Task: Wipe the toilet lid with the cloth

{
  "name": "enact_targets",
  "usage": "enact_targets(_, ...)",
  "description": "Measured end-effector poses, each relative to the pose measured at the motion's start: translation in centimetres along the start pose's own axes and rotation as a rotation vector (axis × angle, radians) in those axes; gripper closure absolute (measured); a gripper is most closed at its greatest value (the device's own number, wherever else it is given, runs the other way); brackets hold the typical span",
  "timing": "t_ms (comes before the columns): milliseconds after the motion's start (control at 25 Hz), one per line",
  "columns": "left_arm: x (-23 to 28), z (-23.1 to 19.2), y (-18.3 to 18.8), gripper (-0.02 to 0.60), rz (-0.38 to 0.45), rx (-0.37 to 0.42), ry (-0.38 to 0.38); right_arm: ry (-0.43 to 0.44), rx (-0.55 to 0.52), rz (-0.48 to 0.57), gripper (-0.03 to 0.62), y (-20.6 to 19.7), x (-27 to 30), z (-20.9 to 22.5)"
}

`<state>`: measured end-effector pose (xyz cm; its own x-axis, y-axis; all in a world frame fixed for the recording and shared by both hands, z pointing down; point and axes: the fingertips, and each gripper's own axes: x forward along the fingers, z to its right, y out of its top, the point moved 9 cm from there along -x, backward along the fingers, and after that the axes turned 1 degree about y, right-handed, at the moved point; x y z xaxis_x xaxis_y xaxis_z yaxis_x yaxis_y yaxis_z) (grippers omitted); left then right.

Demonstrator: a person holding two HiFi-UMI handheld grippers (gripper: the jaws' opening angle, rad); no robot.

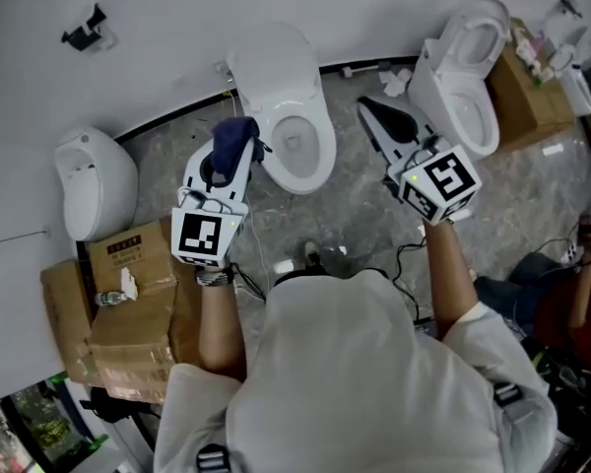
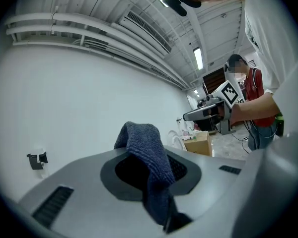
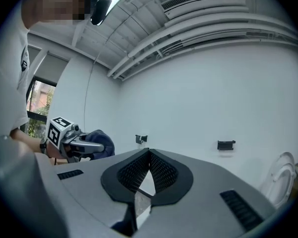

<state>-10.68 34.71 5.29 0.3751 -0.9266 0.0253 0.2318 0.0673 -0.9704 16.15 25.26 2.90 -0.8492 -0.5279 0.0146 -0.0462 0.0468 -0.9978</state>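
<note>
In the head view my left gripper [image 1: 225,161] is shut on a dark blue cloth [image 1: 234,138], held just left of a white toilet [image 1: 300,151]. The toilet's lid [image 1: 271,62] stands raised against the wall and the bowl is open. The left gripper view shows the cloth [image 2: 151,157] bunched and draped over the closed jaws. My right gripper [image 1: 366,106] hovers to the right of the toilet. Its jaws are shut with nothing between them, as the right gripper view shows.
A second white toilet [image 1: 463,77] stands at the right beside a cardboard box [image 1: 524,101]. A white urinal-like fixture [image 1: 94,180] and stacked cardboard boxes [image 1: 128,304] sit at the left. Cables trail over the grey floor [image 1: 369,235]. Another person in red [image 2: 251,103] is at the right.
</note>
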Motion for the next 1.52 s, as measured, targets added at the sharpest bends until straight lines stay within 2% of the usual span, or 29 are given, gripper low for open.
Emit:
enact_targets(200, 3.4, -2.8, -1.2, 0.514, 0.006, -0.011, -0.015, -0.03, 0.047, -0.02, 0.566, -1.1, 2.5, 2.2)
enact_targets(400, 6.1, -4.3, -3.1, 0.513, -0.015, -0.027, -0.03, -0.061, 0.045, -0.048, 0.566, -2.5, 4.6, 4.3)
enact_targets(840, 13.4, -9.0, -5.5, 0.512, -0.037, -0.026, 0.027, -0.012, 0.035, -0.069, 0.565, -5.6, 11.9, 10.9)
enact_targets(960, 15.7, -10.6, -7.1, 0.512, -0.019, -0.018, 0.032, -0.006, 0.042, -0.079, 0.565, -6.9, 13.9, 13.2)
enact_targets(1200, 22.0, -13.3, -10.2, 0.512, -0.07, -0.044, 0.057, -0.022, 0.065, -0.1, 0.565, -9.1, 17.5, 19.0)
enact_targets(1520, 28.3, -16.4, -15.0, 0.514, -0.087, -0.089, 0.071, -0.039, 0.092, -0.125, 0.565, -12.3, 23.1, 23.5)
